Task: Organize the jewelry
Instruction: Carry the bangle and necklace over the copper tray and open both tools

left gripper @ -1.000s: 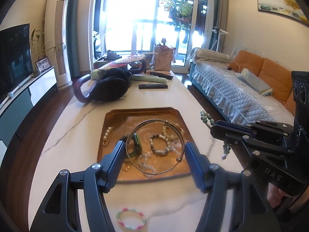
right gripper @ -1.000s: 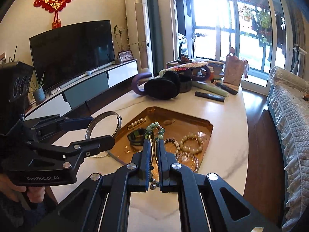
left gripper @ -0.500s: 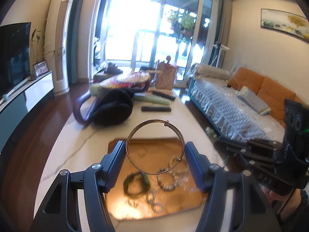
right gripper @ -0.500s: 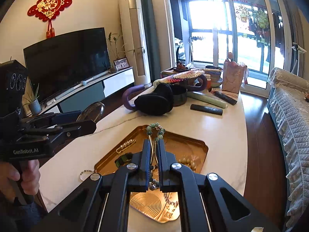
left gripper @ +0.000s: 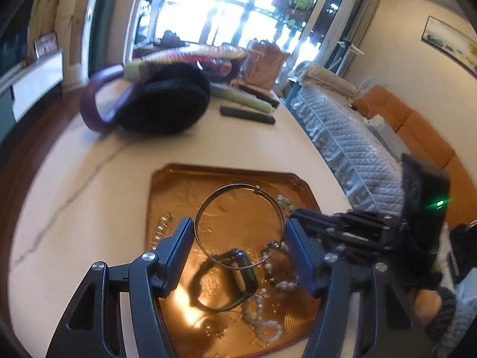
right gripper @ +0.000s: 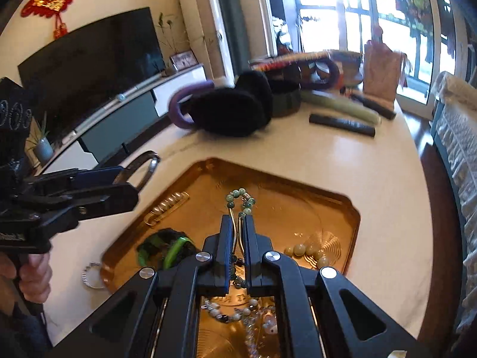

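The left hand-held gripper (left gripper: 240,235) clamps a silver bangle (left gripper: 238,225) above the copper tray (left gripper: 226,173). The right hand-held gripper (right gripper: 237,226), just beside it, pinches what looks like a green bead strand (right gripper: 240,198).

1. My left gripper (left gripper: 240,232) clamps a thin metal bangle (left gripper: 238,226) between its jaws.
2. Below the jaws sits a copper tray (left gripper: 167,179) on the counter (left gripper: 74,208).
3. The right gripper (left gripper: 301,213) is just beside my right jaw.
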Action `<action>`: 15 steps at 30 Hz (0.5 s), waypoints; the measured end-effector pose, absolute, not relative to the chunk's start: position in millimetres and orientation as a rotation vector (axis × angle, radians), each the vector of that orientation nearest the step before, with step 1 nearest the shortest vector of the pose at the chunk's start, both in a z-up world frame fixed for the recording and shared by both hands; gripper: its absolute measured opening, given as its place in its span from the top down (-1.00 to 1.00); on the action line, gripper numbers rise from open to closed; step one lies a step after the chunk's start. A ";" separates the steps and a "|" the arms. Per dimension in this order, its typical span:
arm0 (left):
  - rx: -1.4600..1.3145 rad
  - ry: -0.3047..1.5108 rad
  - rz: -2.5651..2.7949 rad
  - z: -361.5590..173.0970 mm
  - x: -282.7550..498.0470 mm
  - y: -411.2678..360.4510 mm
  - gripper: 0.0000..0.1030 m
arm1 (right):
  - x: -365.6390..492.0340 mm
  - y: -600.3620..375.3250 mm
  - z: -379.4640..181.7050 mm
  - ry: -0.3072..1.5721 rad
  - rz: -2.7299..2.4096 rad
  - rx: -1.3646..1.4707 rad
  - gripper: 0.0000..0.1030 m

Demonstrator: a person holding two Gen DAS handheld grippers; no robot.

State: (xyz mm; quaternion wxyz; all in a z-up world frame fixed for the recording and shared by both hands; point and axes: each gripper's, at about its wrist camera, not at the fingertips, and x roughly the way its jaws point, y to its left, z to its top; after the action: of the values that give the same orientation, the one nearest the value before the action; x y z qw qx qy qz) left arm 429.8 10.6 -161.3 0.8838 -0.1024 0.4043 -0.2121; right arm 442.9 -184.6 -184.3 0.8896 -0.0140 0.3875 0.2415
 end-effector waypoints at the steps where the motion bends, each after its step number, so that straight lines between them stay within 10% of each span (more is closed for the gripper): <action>1: -0.221 0.855 -0.450 -166.7 433.9 8.1 -0.23 | 445.8 -184.6 -192.8 0.828 0.504 -0.029 0.88; 9: -0.229 0.893 -0.377 -188.4 457.8 -9.1 -0.24 | 453.6 -195.9 -211.2 0.884 0.501 0.015 0.87; 15: -0.126 0.939 -0.294 -194.3 451.0 -24.3 -0.62 | 438.8 -218.2 -206.3 0.894 0.459 0.147 0.33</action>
State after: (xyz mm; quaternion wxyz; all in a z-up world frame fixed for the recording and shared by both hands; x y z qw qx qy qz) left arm 451.0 -24.3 -194.3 0.8796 -0.0602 0.4504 -0.1409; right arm 438.8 -218.2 -206.3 0.8739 0.0703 0.4278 0.2197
